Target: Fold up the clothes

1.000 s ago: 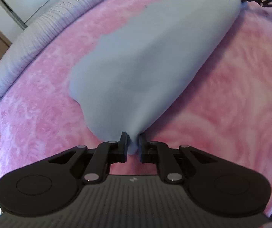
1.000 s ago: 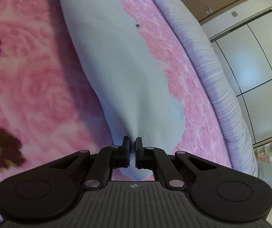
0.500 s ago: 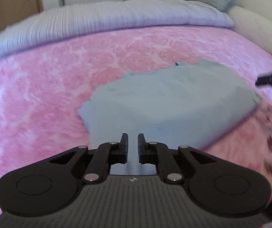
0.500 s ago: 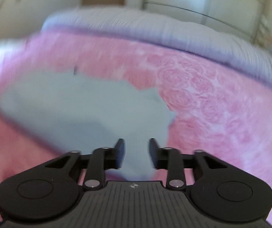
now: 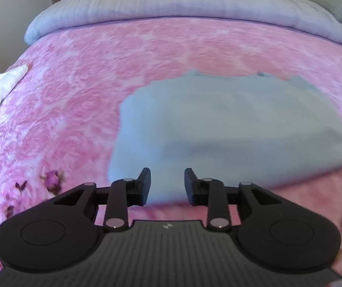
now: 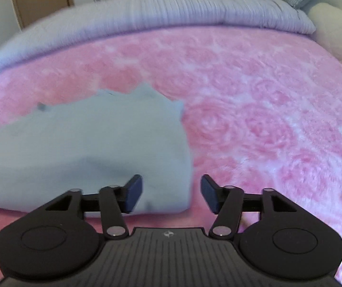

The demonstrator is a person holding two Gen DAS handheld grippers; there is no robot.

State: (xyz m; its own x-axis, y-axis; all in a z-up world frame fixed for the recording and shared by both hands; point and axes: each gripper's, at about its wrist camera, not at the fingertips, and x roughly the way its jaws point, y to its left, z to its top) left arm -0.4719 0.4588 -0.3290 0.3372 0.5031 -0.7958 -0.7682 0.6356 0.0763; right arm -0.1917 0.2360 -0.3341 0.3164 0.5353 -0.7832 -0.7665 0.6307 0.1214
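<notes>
The pale blue garment point(image 5: 230, 129) lay folded into a thick, soft-edged block on the pink rose-patterned blanket point(image 5: 80, 91), its far edge ragged with small points and its near edge rounded. The left gripper point(image 5: 167, 183) tilted down over the near edge, jaws opening, nothing pinched between them. The right gripper point(image 6: 171, 192) angled down over the block's right corner, its 2 jaws spreading wide and gripping nothing. A ribbed lilac duvet point(image 6: 171, 12) lay beyond.

Garment point(image 6: 82, 148) blurred, cut off left
</notes>
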